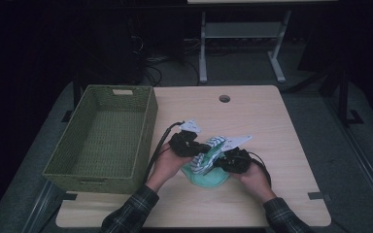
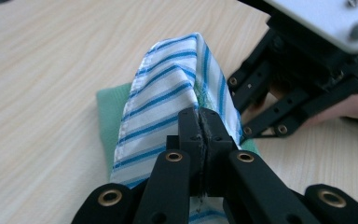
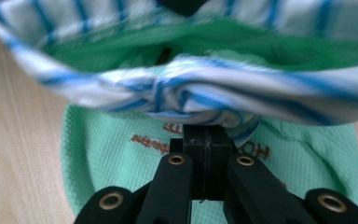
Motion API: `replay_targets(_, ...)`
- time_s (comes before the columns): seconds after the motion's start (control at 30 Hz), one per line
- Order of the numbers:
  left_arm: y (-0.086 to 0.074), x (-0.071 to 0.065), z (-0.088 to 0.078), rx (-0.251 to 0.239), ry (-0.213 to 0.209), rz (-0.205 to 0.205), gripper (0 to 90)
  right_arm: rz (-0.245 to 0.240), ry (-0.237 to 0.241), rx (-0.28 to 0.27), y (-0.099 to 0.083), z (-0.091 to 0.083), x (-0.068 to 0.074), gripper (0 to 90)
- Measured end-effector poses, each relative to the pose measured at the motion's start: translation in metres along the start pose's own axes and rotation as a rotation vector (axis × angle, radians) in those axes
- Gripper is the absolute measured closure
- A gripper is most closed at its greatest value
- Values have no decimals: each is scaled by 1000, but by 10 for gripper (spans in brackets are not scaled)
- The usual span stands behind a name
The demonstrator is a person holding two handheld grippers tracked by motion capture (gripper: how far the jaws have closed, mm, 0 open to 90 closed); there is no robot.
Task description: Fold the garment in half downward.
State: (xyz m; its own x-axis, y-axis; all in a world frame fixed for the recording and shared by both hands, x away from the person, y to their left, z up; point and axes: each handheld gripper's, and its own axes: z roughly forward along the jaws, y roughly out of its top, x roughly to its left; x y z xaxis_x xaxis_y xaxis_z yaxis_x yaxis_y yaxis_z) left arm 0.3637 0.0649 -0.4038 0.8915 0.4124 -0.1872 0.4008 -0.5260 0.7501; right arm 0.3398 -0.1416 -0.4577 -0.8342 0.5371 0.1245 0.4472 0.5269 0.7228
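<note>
On the desk (image 1: 272,126), a green-lined striped cloth (image 1: 210,151) is held up between the two claws, its lower part resting on the wood. Its long axis runs from the left claw (image 1: 199,148) to the right claw (image 1: 219,160); each is clenched on an edge. The basket (image 1: 85,171) lies to the left, nearer the left hand (image 1: 167,162).

Striped woven cloth (image 2: 168,98), green waffle-textured cloth (image 3: 121,158), matt wood-grain table (image 1: 252,111), woven wicker basket (image 1: 145,121)

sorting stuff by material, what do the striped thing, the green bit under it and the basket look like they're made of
Striped cloth: thin woven fabric, probably cotton, matte; it folds softly and has a stitched hem.
Green cloth: waffle-textured fabric, perhaps a towel, with brown embroidered lettering.
Basket: woven olive fibre, rattan or paper cord; too small to tell.
</note>
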Motion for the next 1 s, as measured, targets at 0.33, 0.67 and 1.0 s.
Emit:
replay_targets(0.33, -5, -12, 19, 29, -18, 18, 884, 45, -55, 30, -19, -18, -14, 898)
replay_targets(0.67, -10, -25, 38, 74, -43, 46, 884, 118, -160, 22, -39, -48, -41, 898)
replay_targets(1.0, -21, -31, 60, 146, -57, 68, 876, 112, -166, 17, -37, -49, -40, 898)
